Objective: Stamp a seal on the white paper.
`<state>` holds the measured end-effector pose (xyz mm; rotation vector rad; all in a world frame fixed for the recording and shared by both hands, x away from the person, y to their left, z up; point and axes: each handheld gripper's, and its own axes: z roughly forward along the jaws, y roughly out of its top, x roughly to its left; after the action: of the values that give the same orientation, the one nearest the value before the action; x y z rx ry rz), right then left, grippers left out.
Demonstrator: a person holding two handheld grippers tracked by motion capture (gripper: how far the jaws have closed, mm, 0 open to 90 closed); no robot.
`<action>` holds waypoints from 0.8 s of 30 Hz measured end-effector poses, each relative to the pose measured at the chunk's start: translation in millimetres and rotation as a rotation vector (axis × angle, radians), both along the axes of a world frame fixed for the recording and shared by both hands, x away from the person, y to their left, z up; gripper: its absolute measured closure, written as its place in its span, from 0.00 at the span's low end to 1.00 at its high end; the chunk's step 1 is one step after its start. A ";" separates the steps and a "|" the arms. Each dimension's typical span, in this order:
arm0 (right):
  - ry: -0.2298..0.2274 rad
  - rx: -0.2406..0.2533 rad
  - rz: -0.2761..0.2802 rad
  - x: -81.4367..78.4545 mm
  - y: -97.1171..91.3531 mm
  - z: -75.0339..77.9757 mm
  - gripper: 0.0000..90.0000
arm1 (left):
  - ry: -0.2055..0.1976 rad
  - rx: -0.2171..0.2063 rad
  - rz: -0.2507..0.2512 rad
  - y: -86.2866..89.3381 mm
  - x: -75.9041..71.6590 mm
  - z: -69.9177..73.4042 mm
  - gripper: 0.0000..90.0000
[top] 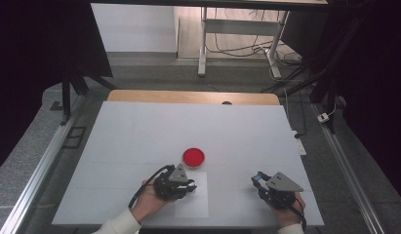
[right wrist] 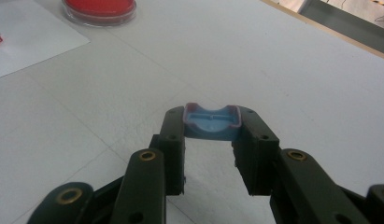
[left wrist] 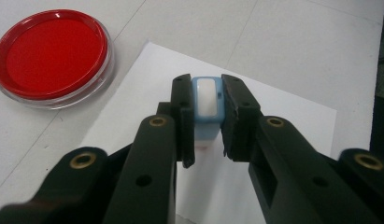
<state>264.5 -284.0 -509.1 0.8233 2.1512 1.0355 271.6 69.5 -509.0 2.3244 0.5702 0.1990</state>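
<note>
We are clamping the stamp (left wrist: 208, 105) in the left gripper (left wrist: 207, 100) and its cap (right wrist: 211, 122) in the right gripper (right wrist: 211, 123); next we judge it needs dabbing on the red ink pad (left wrist: 52, 53), upper left.

High view: fixed above near edge of bench (top: 139, 131), facing forward and down, far off. Left gripper view: low, close, along own jaws, over paper sheet (left wrist: 283, 107). Right gripper view: low, close, facing far-left. All three share red ink pad (top: 193, 157).
</note>
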 end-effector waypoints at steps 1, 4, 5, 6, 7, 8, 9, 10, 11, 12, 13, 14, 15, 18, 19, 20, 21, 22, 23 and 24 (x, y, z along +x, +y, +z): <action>0.000 0.000 0.000 -0.2 0.1 0.1 0.72 | 0.001 -0.001 -0.001 0.1 0.1 0.0 0.85; 0.000 -0.003 -0.004 -0.2 -0.6 0.5 0.72 | -0.003 0.002 0.001 -0.3 -0.4 0.1 0.85; 0.001 -0.002 -0.006 -0.2 -0.7 0.5 0.72 | -0.004 0.003 0.001 -0.6 -0.7 0.2 0.85; 0.000 -0.002 -0.006 -0.1 -0.7 0.4 0.72 | -0.006 0.005 0.000 -0.9 -0.9 0.5 0.85; 0.001 -0.003 -0.006 0.0 -0.6 0.3 0.72 | -0.006 0.006 -0.001 -0.9 -0.8 0.6 0.85; 0.000 -0.002 -0.004 0.1 -0.5 0.2 0.72 | -0.005 0.005 0.000 -0.8 -0.6 0.7 0.85; -0.001 -0.001 -0.004 0.1 -0.5 0.3 0.72 | -0.002 0.003 -0.001 -0.6 -0.3 0.8 0.85; -0.001 0.000 -0.004 0.1 -0.6 0.4 0.72 | 0.000 0.002 -0.001 -0.3 0.0 0.9 0.85; 0.000 0.001 -0.004 0.2 -0.9 0.4 0.72 | 0.003 0.000 -0.002 0.0 0.4 1.0 0.85; -0.001 0.002 -0.005 0.2 -1.3 0.4 0.72 | 0.004 -0.001 0.001 0.1 0.3 0.9 0.85; 0.000 -0.001 -0.009 0.0 -1.5 0.7 0.72 | -0.001 -0.001 -0.001 -0.1 0.0 0.9 0.85; -0.001 -0.001 -0.009 -0.1 -1.5 0.8 0.72 | -0.005 0.001 -0.002 -0.3 -0.4 0.9 0.85; -0.001 0.000 -0.010 -0.2 -1.5 0.9 0.72 | -0.006 0.001 -0.001 -0.4 -0.5 0.9 0.85; -0.002 -0.001 -0.006 -0.6 -0.8 1.1 0.72 | -0.005 -0.001 0.000 -0.2 -0.4 1.0 0.85; -0.004 -0.004 -0.010 -0.9 -0.5 1.2 0.72 | -0.004 -0.001 0.000 -0.1 -0.3 1.2 0.85; -0.004 -0.001 -0.006 -0.8 -0.6 1.1 0.72 | -0.003 -0.006 0.000 0.4 0.0 1.4 0.85; -0.004 0.000 -0.006 -0.9 -0.7 1.2 0.72 | -0.003 -0.013 0.000 1.2 0.2 2.1 0.85; -0.004 0.000 -0.007 -0.9 -0.9 1.3 0.72 | 0.000 -0.030 0.005 2.3 0.3 3.2 0.85; -0.005 0.005 -0.006 -0.8 -1.1 1.3 0.72 | -0.005 -0.024 0.006 3.1 0.6 3.8 0.85; -0.006 0.006 -0.007 -0.8 -1.2 1.3 0.72 | -0.007 -0.028 0.004 3.2 0.4 3.6 0.85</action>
<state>263.6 -285.3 -507.8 0.8296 2.1397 1.0397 271.9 72.7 -505.5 2.2951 0.5710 0.1995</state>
